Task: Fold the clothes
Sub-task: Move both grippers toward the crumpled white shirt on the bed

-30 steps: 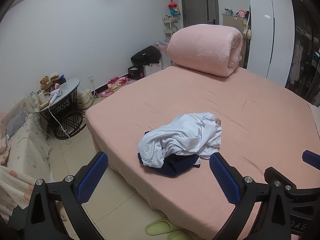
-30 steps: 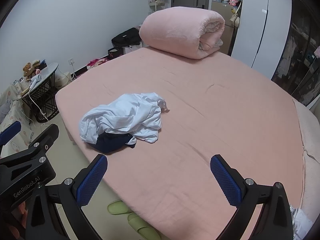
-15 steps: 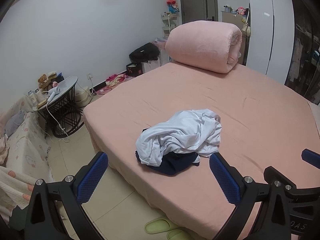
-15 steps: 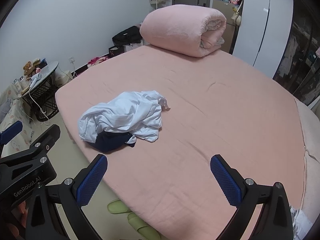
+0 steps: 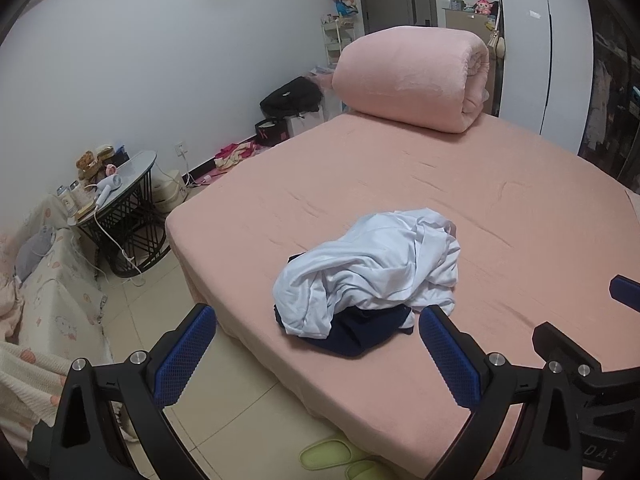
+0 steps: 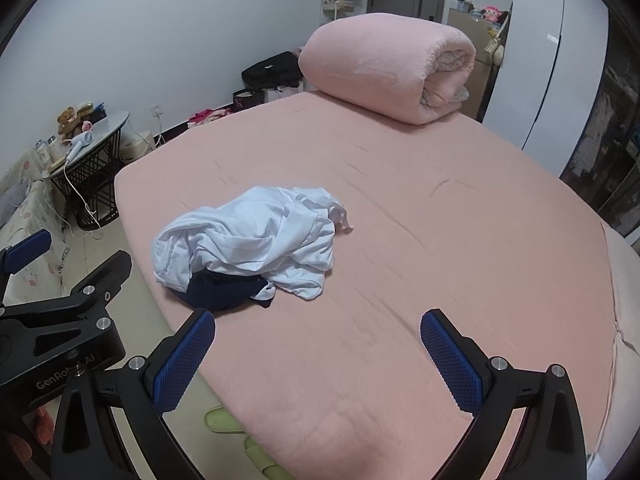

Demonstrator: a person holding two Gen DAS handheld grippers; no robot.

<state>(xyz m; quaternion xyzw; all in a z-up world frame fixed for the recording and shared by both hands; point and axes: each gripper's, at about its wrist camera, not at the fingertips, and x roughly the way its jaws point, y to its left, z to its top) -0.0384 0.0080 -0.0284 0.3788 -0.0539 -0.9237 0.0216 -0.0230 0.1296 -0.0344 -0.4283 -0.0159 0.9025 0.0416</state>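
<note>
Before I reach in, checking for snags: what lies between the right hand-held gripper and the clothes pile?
Only bare pink bed sheet, seen in the right wrist view.

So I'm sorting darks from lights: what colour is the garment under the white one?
Dark navy garment, clearest in the left wrist view, beneath the white garment.

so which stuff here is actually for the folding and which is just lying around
For the job:
crumpled white garment
dark navy garment under it
pink bed sheet as work surface
open left gripper, open right gripper

Lying about:
rolled pink quilt
green slippers
white hair dryer
black bag
</note>
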